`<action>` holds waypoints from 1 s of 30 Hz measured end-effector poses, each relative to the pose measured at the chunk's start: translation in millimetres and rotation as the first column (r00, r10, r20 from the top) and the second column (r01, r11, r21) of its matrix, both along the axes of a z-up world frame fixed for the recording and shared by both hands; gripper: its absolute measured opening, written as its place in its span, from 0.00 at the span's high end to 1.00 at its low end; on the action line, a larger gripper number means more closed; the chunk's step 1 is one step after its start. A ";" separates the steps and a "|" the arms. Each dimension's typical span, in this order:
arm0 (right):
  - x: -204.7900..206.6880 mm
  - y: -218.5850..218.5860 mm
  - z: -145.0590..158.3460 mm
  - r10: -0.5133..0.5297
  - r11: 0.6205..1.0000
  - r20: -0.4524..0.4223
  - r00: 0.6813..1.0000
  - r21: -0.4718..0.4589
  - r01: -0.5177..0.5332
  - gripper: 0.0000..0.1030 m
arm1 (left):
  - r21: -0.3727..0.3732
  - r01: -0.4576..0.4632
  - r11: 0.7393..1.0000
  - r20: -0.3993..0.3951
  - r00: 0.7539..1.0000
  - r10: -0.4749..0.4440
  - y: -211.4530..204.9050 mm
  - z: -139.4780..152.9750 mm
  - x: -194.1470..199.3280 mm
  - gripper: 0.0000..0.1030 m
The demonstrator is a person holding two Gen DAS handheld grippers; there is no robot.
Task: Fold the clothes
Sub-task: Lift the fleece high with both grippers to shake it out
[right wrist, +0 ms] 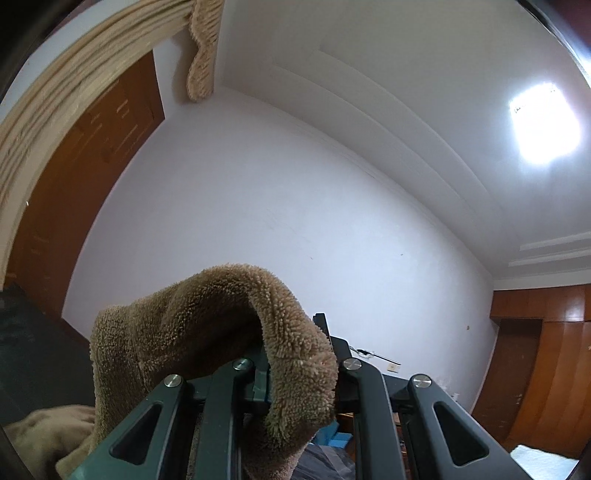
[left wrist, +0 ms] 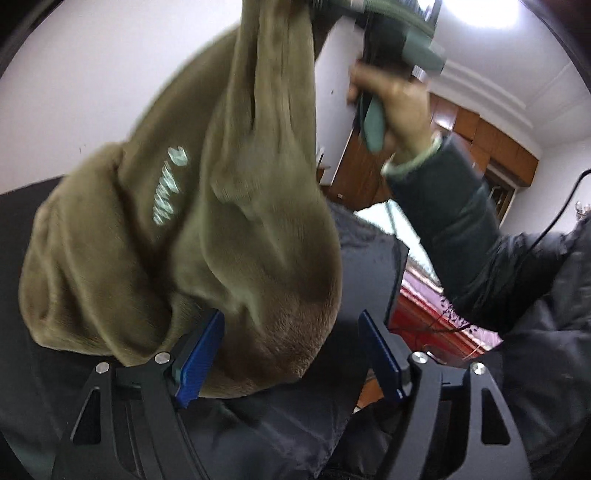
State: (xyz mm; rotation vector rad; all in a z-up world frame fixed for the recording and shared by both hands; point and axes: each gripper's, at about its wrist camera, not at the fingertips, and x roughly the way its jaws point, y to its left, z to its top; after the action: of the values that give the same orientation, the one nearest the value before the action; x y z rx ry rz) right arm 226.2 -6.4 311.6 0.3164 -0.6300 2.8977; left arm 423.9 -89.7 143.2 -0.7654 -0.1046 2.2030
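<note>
- The olive-brown fleece garment with pale lettering (left wrist: 177, 229) hangs bunched in the air, gathered to a neck at 12 o'clock of the left wrist view, where the right tool (left wrist: 384, 22) pinches it from above. No crease or flat panel shows, so the folding looks barely begun.
- The right wrist view confirms that grip: a fold of tan plush fabric (right wrist: 236, 332) is clamped between the right tool's (right wrist: 295, 380) closed fingers and spills down at 7 o'clock; another stretch of the same cloth arcs across 10 to 11 o'clock.
- The left tool (left wrist: 291, 354) is spread wide and holds nothing. Its left blue pad (left wrist: 199, 358) presses against the hanging bulge, while the right blue pad (left wrist: 380, 354) stands apart from it.
- Left to do, as I judge it: catch a second edge or corner with the left tool, spread the garment, lay it down and make every fold.
- The person's right hand (left wrist: 399, 99) and dark jacket sleeve (left wrist: 454, 221) cross 1 to 3 o'clock of the left view.
- Around: a thin black cable (left wrist: 554, 221) at 3 o'clock, a red surface (left wrist: 424, 306) below the sleeve, brown wooden cabinets (right wrist: 546, 350), a white wall (right wrist: 277, 221) and a bright ceiling lamp (right wrist: 543, 125).
- In the way: the sagging mass hides the garment's edges, and no laying surface shows clearly.
</note>
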 end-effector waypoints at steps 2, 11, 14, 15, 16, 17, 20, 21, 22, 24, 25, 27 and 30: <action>5.2 0.1 5.8 0.018 1.000 -0.009 1.000 -0.011 -0.018 0.84 | -0.012 -0.019 1.000 0.008 1.000 0.019 6.0 -4.9 -5.9 0.24; 19.5 -4.6 5.7 -0.003 1.000 -0.091 0.996 -0.029 0.000 0.84 | 0.036 -0.198 0.979 0.127 0.973 0.192 -25.1 -4.3 -46.1 0.85; 17.8 8.4 6.5 -0.051 0.997 -0.106 0.993 -0.064 0.044 0.84 | 0.133 -0.346 0.929 0.034 0.938 0.345 -78.7 38.2 -37.1 0.86; 16.4 14.7 7.2 -0.063 0.995 -0.103 0.993 -0.082 0.054 0.84 | 0.178 -0.401 0.899 -0.011 0.912 0.409 -101.5 59.4 -29.7 0.86; 14.7 21.8 8.4 -0.065 0.993 -0.094 0.993 -0.108 0.055 0.84 | 0.221 -0.447 0.867 -0.059 0.881 0.469 -122.1 81.3 -20.7 0.86; 13.0 28.9 9.6 -0.067 0.989 -0.085 0.994 -0.134 0.055 0.84 | 0.254 -0.479 0.841 -0.102 0.851 0.515 -137.1 99.7 -12.1 0.87; 9.4 43.0 13.0 -0.061 0.980 -0.069 0.996 -0.193 0.047 0.84 | 0.368 -0.528 0.766 -0.267 0.729 0.630 -173.3 167.6 29.1 0.87; 13.4 44.9 14.8 -0.057 0.980 -0.076 0.995 -0.196 0.041 0.84 | 0.401 -0.522 0.753 -0.319 0.691 0.649 -178.4 190.1 43.3 0.87; 17.5 46.5 16.8 -0.053 0.979 -0.084 0.995 -0.200 0.035 0.84 | 0.435 -0.513 0.740 -0.368 0.649 0.666 -183.6 212.7 57.5 0.87; 28.1 41.8 29.4 -0.043 0.980 -0.132 0.990 -0.200 0.016 0.84 | 0.485 -0.491 0.723 -0.454 0.565 0.689 -184.7 252.4 85.0 0.87; 33.5 39.4 36.1 -0.038 0.980 -0.157 0.987 -0.201 0.006 0.84 | 0.509 -0.477 0.717 -0.495 0.519 0.696 -182.4 269.9 100.2 0.87; 51.1 34.8 63.7 -0.023 0.975 -0.242 0.970 -0.222 -0.032 0.84 | 0.554 -0.438 0.708 -0.573 0.416 0.706 -175.4 301.7 134.1 0.87; 82.0 29.4 100.5 -0.021 0.971 -0.356 0.934 -0.230 -0.066 0.84 | 0.585 -0.413 0.698 -0.658 0.262 0.706 -164.7 331.3 179.6 0.87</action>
State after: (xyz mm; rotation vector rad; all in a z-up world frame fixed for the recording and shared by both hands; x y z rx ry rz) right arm 308.1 23.0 412.1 0.7944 -0.2163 2.7870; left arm 603.5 -254.4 474.5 0.7974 -0.2348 2.9045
